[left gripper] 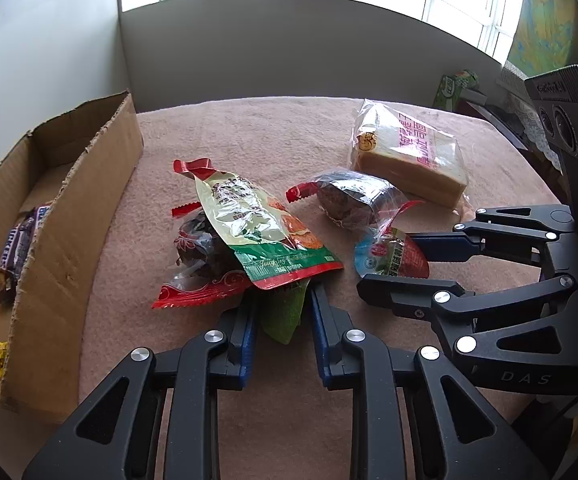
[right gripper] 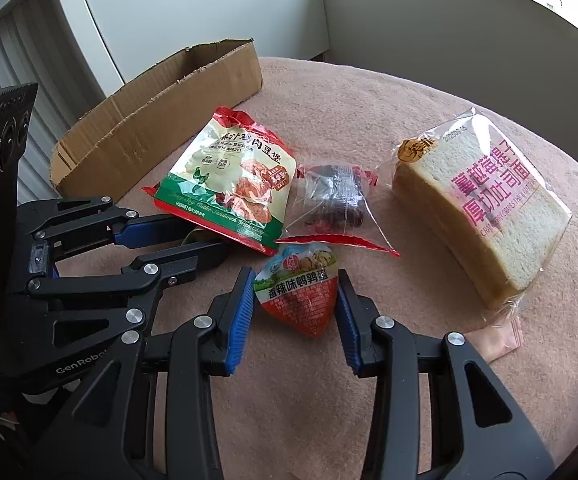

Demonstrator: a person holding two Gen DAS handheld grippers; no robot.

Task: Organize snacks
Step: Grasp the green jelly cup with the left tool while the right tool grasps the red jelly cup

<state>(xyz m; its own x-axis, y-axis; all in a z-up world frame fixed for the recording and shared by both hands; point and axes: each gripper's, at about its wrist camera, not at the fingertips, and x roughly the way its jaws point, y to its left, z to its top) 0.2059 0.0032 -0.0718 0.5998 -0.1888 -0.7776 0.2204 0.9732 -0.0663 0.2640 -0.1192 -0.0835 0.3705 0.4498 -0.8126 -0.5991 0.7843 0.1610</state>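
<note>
Left wrist view: the left gripper sits at bottom centre, jaws apart, straddling a green packet that pokes out from under the chicken-sandwich pouch; nothing looks clamped yet. The cardboard box at far left already holds a few snacks. The toast loaf lies at upper right on the bench.

Right wrist view: the right gripper at lower centre is open about as wide as the quail-egg pack, one blue pad on either side, touching or nearly so. A clear-wrapped dark snack lies just beyond.

Judgement: both grippers are at the pick stage. Next, each must close firmly on thin, slippery film, lift, and carry toward the box.
</note>
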